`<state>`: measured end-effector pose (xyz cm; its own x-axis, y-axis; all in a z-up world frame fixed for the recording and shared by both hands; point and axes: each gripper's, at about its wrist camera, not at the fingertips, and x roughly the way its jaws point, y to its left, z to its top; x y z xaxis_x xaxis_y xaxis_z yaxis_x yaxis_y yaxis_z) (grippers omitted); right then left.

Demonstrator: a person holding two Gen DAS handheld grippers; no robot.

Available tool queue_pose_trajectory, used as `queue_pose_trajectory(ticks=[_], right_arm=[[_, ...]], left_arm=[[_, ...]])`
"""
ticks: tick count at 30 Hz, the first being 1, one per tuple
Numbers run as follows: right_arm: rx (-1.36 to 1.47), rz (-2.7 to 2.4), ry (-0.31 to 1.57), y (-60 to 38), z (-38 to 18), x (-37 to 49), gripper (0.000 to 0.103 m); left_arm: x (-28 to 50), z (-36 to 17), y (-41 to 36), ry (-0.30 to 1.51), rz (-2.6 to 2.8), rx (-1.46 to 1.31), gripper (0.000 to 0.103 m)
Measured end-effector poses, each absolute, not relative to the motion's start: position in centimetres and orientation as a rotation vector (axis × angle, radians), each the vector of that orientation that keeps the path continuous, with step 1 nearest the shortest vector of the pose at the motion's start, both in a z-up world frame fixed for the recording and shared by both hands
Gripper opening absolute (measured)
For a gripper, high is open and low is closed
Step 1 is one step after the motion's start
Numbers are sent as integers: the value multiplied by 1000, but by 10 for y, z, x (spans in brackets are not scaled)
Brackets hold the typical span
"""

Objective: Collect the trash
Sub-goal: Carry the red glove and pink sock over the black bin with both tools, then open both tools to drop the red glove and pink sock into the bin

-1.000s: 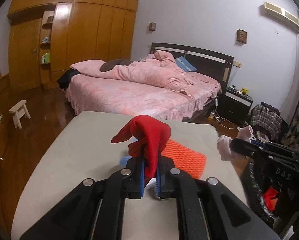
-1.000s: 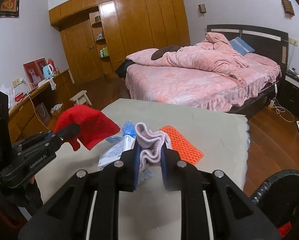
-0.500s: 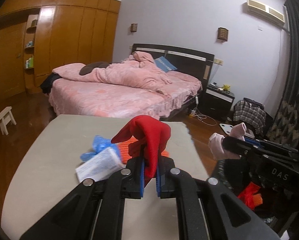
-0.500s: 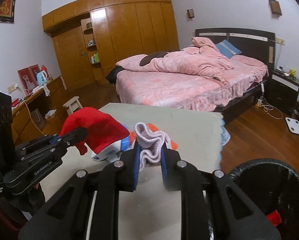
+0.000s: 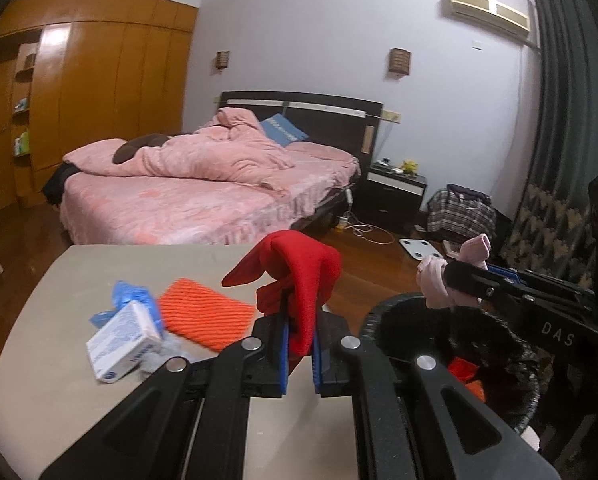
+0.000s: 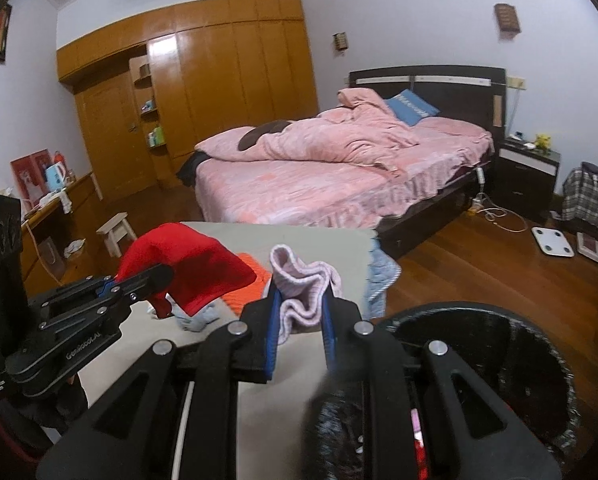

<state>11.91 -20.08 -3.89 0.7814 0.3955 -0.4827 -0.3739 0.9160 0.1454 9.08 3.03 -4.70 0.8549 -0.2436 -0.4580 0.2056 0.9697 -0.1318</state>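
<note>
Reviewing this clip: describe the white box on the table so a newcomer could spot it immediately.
Start at the beige table in front of the pink bed. Among the clutter left on it, the white box lies tilted, nearest the camera, against a crumpled blue plastic bag and left of the orange ribbed mat. It is the only rigid, blue-printed carton there.

A red cloth [image 5: 299, 276] hangs bunched and folded, pinched between blue pads above the tabletop [image 5: 59, 360] edge. A pale pink ribbed sock [image 6: 305, 292], crumpled, is pinched likewise, close to the rim of the black bin [image 6: 539, 364]. Inside that bin lie red and orange scraps [image 5: 465, 374]. On the tabletop rest an orange mesh piece [image 5: 207, 314], lying flat, a white-and-blue small box [image 5: 123, 346] tilted beside it, and a crumpled blue plastic wrapper [image 5: 129, 298] touching the box.
</note>
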Motion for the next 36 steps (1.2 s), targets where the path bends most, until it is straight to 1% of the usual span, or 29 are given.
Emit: queue_pose_trajectory(ticks=[10,19,29,36], right_arm=[[71,294,508,-269,-39,93,17],[98,194,519,-320,-49,80,17],[115,117,549,-353,-68,73,18],[119,101,573,-362,-78,76,18]], left_arm=[[83,-40,-32,483,-348,-39,9],[81,-45,-87,497,-453,2,9],[88,-60,-125,536,-535,29,9],[97,-70,-136,575,-558,39,9]])
